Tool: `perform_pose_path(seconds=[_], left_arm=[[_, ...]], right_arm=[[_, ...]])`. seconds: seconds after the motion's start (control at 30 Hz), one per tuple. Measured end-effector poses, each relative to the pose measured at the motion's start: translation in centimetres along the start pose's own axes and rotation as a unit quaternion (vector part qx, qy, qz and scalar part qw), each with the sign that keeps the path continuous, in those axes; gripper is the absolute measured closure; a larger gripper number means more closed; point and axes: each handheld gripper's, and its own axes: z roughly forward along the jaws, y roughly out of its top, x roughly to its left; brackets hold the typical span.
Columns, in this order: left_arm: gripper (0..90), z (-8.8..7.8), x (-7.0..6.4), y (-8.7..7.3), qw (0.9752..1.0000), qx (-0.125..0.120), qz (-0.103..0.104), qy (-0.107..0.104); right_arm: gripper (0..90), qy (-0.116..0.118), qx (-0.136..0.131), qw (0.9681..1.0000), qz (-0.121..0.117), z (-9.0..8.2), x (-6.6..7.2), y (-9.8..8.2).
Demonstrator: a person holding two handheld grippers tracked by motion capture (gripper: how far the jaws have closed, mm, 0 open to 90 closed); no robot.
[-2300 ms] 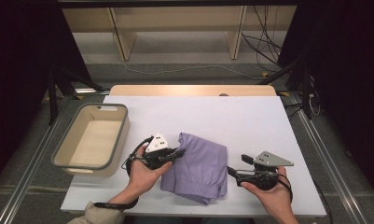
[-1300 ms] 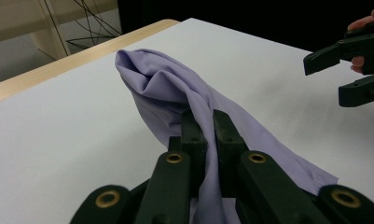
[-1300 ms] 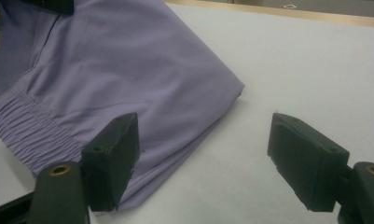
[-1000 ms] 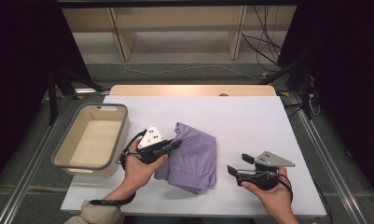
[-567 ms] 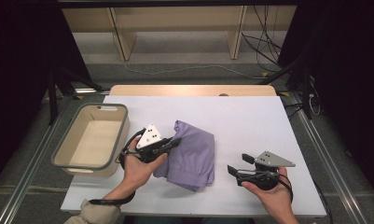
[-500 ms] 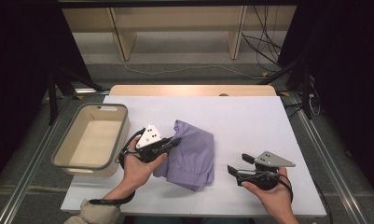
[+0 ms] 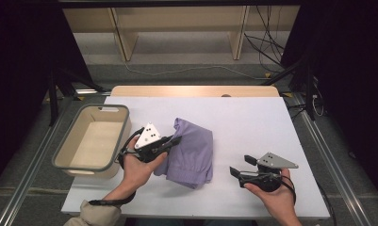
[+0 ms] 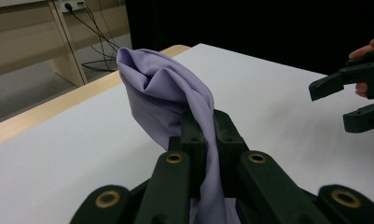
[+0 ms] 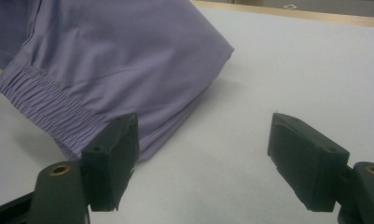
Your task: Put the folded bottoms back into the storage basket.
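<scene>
A folded lilac garment (image 7: pixel 190 150) with an elastic waistband (image 9: pixel 49 109) lies on the white table (image 7: pixel 252 122). My left gripper (image 7: pixel 176 140) is shut on the garment's left edge, and the cloth (image 8: pixel 166 88) runs pinched between its jaws and bunches up beyond them. My right gripper (image 7: pixel 241 165) rests in the hand near the table's front right, apart from the garment. Its jaws (image 9: pixel 203 163) stand wide open over bare table, with the garment's corner just past the left jaw.
A beige tub (image 7: pixel 93 141) with a grey rim sits at the table's left, close to my left hand. A wooden strip (image 7: pixel 191 90) borders the far edge. Cables and shelf legs lie on the floor beyond.
My left gripper has drawn the garment's edge to the left and slightly up, bunching the cloth narrower. The right gripper has stayed put, open.
</scene>
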Motion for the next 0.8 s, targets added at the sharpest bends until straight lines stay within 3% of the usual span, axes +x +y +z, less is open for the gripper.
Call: perform_pose_path(seconds=[0.8], left_arm=[[84.9,-0.54,0.49,0.55,0.9999,-0.004,0.010,0.008]], right_arm=[[26.1,0.000,-0.002,1.0000,-0.001,-0.02,0.01,0.01]])
